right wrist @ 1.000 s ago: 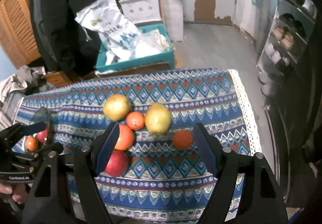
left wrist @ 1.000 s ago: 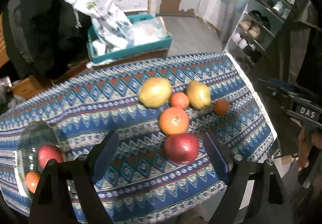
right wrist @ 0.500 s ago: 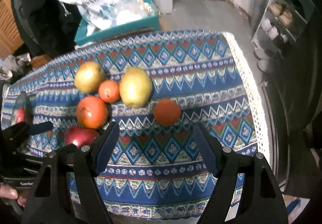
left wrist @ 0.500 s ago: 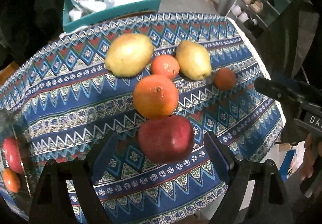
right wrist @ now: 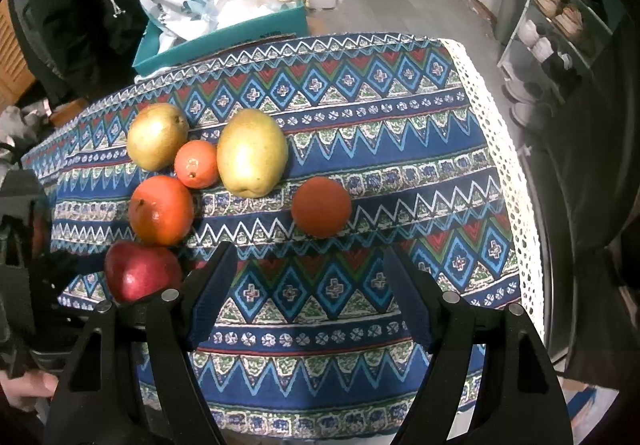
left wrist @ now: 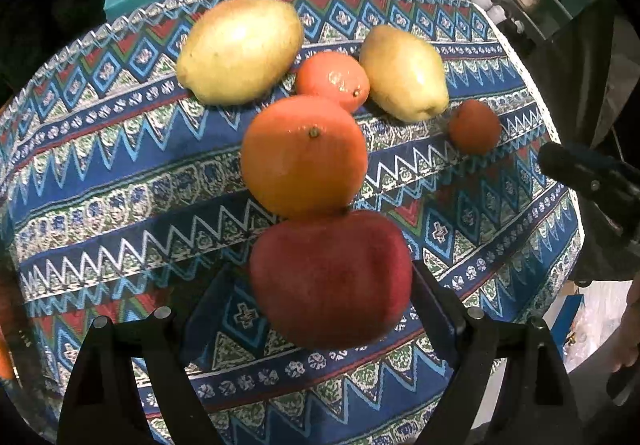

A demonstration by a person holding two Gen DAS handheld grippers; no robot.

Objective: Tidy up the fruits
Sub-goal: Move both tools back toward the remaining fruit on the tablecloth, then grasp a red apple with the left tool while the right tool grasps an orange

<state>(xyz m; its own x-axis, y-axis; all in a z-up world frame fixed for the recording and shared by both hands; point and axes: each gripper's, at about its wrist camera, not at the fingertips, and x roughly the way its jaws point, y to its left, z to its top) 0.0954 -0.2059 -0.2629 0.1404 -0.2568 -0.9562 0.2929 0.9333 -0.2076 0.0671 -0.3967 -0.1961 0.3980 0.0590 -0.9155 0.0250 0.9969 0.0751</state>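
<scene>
A red apple (left wrist: 332, 279) lies on the patterned cloth (left wrist: 100, 173), between the open fingers of my left gripper (left wrist: 320, 297), which do not touch it. Behind it sit a big orange (left wrist: 304, 155), a small orange (left wrist: 332, 81), two yellow pears (left wrist: 240, 49) (left wrist: 404, 73) and a small dark-orange fruit (left wrist: 474, 127). In the right wrist view my right gripper (right wrist: 308, 281) is open and empty, just in front of the dark-orange fruit (right wrist: 321, 206). The apple (right wrist: 140, 271), big orange (right wrist: 161, 210) and pears (right wrist: 252, 153) lie to its left.
A teal box (right wrist: 224, 33) with plastic bags stands behind the table. A shoe rack (right wrist: 560, 25) is at the right. The cloth's white lace edge (right wrist: 508, 173) marks the table's right side. The right gripper's body (left wrist: 592, 181) shows at the right of the left wrist view.
My left gripper has moved forward and down so the red apple now sits between its fingers. My right gripper has moved closer to the dark-orange fruit.
</scene>
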